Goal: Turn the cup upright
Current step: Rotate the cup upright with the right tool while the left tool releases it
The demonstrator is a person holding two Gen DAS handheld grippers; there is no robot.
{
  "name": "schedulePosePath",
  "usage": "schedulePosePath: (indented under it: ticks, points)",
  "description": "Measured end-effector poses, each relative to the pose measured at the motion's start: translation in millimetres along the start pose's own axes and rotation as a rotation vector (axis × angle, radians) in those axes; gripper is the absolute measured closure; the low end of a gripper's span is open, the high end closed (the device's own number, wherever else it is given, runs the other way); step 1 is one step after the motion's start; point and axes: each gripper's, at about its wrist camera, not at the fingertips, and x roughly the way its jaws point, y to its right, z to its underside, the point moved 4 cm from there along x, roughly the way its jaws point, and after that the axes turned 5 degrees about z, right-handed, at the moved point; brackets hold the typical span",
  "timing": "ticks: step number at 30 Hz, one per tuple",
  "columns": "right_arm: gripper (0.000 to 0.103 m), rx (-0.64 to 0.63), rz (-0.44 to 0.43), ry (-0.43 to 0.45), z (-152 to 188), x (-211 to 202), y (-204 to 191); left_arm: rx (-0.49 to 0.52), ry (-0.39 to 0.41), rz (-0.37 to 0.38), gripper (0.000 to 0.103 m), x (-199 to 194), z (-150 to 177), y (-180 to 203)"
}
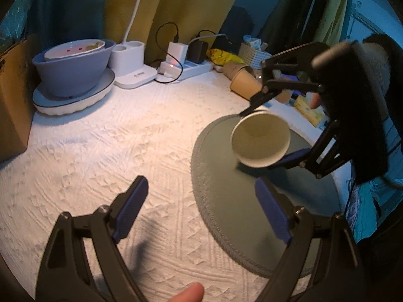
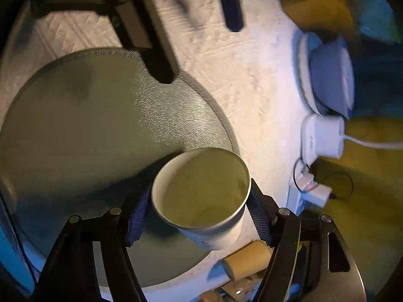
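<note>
Left wrist view: the left gripper (image 1: pixel 201 211) hangs low over the cloth (image 1: pixel 105 151) with its blue pads spread wide and nothing between them, near the left edge of the round grey mat (image 1: pixel 226 196). It looks parked clear of the work. Across the mat, the right gripper (image 1: pixel 264 136) pinches the white cup (image 1: pixel 260 141) by its side wall, lifted off the mat and tipped so its mouth faces this camera. The side grip lets the wrist roll the cup over. At the cloth's far edge sit a bowl (image 1: pixel 73 75), a power strip (image 1: pixel 191 69) and a brown cup (image 1: pixel 245 81) lying on its side.

Right wrist view: the cup (image 2: pixel 201 196) sits between the pads (image 2: pixel 137 216), clamped on opposite walls just under the rim, mouth turned up and away. It hangs over the mat's (image 2: pixel 75 125) right edge. I judge the flip nearly finished; setting it base-down on the mat remains.
</note>
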Motion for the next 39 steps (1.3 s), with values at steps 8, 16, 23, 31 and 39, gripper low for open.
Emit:
schedulePosePath:
  ticks: [8,16,23,31,39]
  points:
    - [0.029,0.453,0.091,0.145,20,-33,7,0.044,0.048,0.008,0.015,-11,-3,14]
    - [0.029,1.073,0.156,0.343,63,-66,-3,0.097,0.114,0.006,0.015,-23,-3,35]
    - [0.029,1.468,0.242,0.389,102,-77,-31,0.15,0.151,0.014,0.015,-22,1,59]
    - [0.029,1.734,0.239,0.398,143,-61,-44,0.197,0.16,0.028,0.015,-14,6,79]
    - [0.029,1.77,0.248,0.369,152,-50,-49,0.182,0.155,0.027,0.015,-11,8,77]
